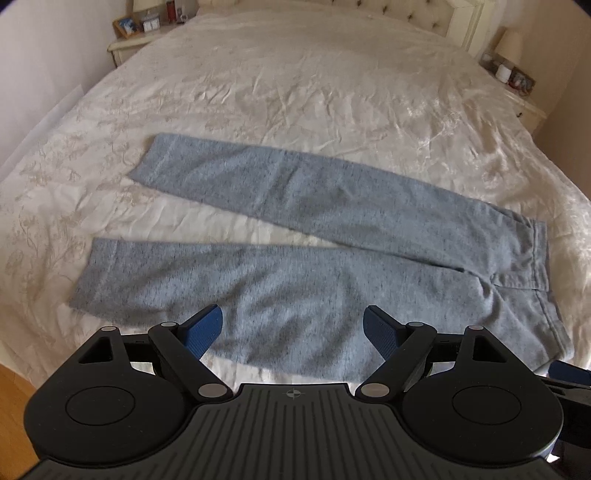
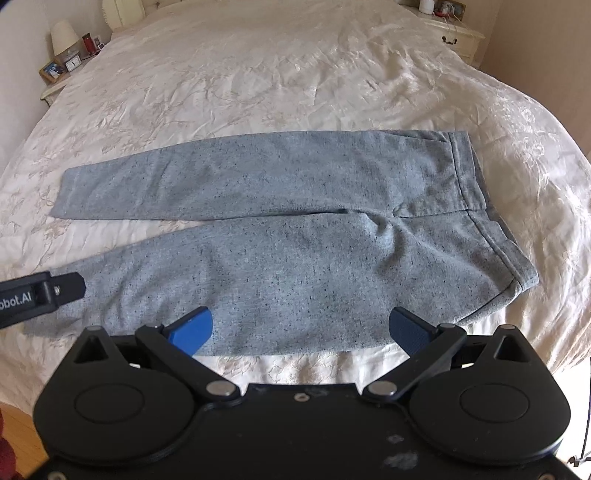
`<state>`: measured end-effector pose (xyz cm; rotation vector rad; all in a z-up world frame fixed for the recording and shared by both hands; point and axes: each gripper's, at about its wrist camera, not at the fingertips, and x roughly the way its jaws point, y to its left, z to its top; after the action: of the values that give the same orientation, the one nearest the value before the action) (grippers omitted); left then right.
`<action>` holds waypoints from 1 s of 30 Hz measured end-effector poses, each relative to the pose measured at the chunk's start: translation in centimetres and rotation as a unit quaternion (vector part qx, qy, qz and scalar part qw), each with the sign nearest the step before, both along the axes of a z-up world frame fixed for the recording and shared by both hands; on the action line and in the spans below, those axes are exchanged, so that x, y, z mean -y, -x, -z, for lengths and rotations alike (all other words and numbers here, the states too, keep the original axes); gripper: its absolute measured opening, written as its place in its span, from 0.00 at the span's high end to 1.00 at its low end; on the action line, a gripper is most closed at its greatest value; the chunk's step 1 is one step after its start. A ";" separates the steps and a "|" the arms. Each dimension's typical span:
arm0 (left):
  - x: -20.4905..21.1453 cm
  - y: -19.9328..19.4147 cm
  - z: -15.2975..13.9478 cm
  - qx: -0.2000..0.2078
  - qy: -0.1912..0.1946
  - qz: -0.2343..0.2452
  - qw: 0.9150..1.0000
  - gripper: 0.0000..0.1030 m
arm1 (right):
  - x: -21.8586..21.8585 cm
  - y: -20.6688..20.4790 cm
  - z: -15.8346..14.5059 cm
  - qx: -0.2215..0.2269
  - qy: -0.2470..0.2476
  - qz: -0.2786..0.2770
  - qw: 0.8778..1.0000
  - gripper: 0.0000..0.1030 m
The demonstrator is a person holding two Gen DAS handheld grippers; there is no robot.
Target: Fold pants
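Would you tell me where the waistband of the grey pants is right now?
In the right wrist view the waistband lies at the pants' right end, flat on the bed.

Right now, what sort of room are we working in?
A bedroom, most likely: grey speckled sweatpants lie on a wide bed with a cream satin bedspread, a tufted headboard and cream wooden nightstands.
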<state>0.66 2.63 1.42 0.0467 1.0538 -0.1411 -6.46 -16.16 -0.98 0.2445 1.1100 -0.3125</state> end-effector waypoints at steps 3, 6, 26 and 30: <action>0.4 -0.1 0.2 -0.003 -0.012 0.006 1.000 0.19 | 0.1 0.1 0.1 0.005 -0.010 0.005 1.000 0.00; 0.5 -0.1 0.5 -0.014 -0.006 0.008 1.000 0.19 | 0.0 0.1 0.1 0.007 -0.008 0.008 1.000 0.00; 0.9 0.6 1.8 -0.049 -0.012 0.013 0.999 0.30 | 0.0 -0.5 0.6 -0.006 -0.026 0.014 1.000 0.05; 1.0 0.6 2.0 -0.055 -0.013 0.013 0.998 0.30 | 0.1 -0.5 0.7 -0.007 -0.033 0.013 0.999 0.05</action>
<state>0.04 1.62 -0.59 0.0772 1.1653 -0.1547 -5.93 -16.31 -1.67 0.3154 1.1328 -0.3005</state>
